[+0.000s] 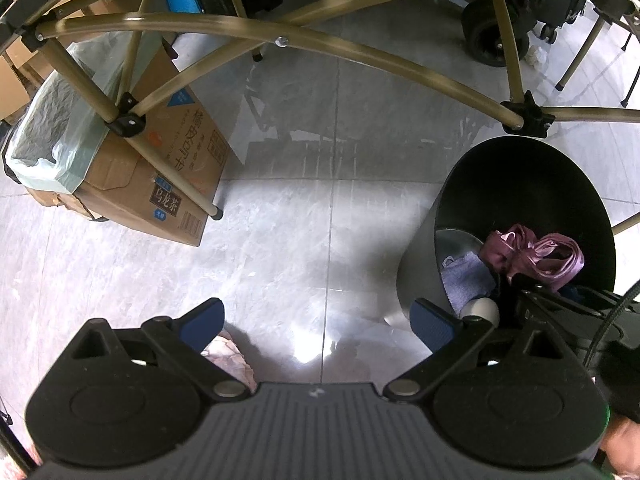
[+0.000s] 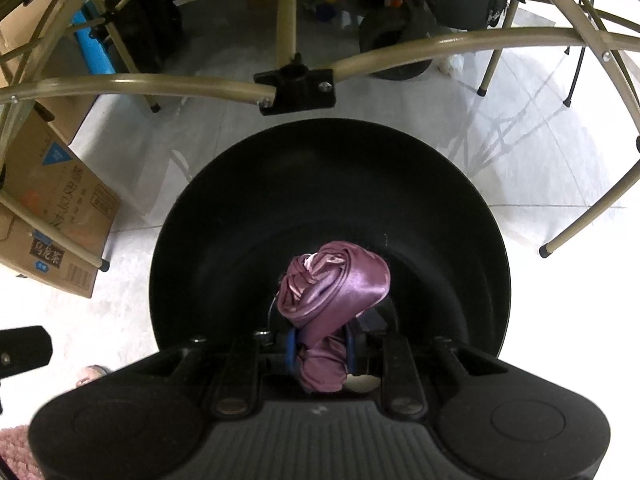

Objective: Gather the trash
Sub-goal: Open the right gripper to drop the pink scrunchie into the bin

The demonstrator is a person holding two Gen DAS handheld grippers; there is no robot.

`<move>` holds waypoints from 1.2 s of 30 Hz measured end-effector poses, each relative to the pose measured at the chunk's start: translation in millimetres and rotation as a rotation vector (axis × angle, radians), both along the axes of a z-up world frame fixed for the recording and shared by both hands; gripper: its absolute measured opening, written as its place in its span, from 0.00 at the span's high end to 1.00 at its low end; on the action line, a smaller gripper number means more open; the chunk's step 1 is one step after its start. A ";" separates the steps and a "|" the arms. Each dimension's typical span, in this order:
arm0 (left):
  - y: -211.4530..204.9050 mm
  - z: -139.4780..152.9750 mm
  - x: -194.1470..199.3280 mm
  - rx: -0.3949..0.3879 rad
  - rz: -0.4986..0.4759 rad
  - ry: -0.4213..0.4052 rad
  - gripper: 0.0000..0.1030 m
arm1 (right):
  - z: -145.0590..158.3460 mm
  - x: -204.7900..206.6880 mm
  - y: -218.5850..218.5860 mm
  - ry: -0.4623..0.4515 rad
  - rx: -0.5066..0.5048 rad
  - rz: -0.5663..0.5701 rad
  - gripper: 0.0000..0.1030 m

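In the right wrist view my right gripper [image 2: 321,349] is shut on a bundle of shiny purple ribbon [image 2: 334,282], held over the mouth of a round black bin [image 2: 224,216]. From the left wrist view, the same bin [image 1: 480,184] stands at the right, with the purple ribbon [image 1: 532,254] hanging inside it above a bluish cloth [image 1: 466,276] and a white round item [image 1: 486,308]. My left gripper [image 1: 318,322] is open above the bare grey floor, nothing between its blue pads [image 1: 202,320]. A crumpled pinkish piece [image 1: 230,360] lies on the floor beneath its left finger.
Tan folding-table legs [image 1: 280,36] arch over the floor. A cardboard box [image 1: 160,176] lined with a pale green bag [image 1: 48,128] stands at the left. A black wheel [image 1: 494,34] and more table legs are at the back right.
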State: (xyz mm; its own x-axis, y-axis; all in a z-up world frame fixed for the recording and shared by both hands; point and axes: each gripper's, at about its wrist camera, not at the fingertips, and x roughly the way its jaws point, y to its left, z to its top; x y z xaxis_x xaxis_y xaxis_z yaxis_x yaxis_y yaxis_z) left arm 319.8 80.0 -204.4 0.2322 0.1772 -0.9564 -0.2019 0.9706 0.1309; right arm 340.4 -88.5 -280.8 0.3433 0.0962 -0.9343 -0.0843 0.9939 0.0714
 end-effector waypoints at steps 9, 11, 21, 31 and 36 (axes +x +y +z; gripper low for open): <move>0.5 -1.4 1.2 0.003 0.009 0.013 0.02 | -1.3 6.6 1.4 0.014 0.001 -0.007 0.72; -0.2 -1.8 0.9 0.004 0.010 0.015 0.02 | -0.5 7.5 0.0 0.009 0.000 -0.018 0.65; 0.4 -2.6 1.2 0.008 0.010 0.021 0.02 | 1.8 8.4 -4.0 -0.008 -0.019 -0.042 0.00; 0.4 -2.4 1.3 0.007 0.011 0.022 0.02 | -0.4 7.3 -5.9 -0.013 -0.028 -0.048 0.00; 0.4 -2.4 1.1 0.006 0.009 0.022 0.02 | -0.1 6.6 -6.6 -0.017 -0.030 -0.050 0.00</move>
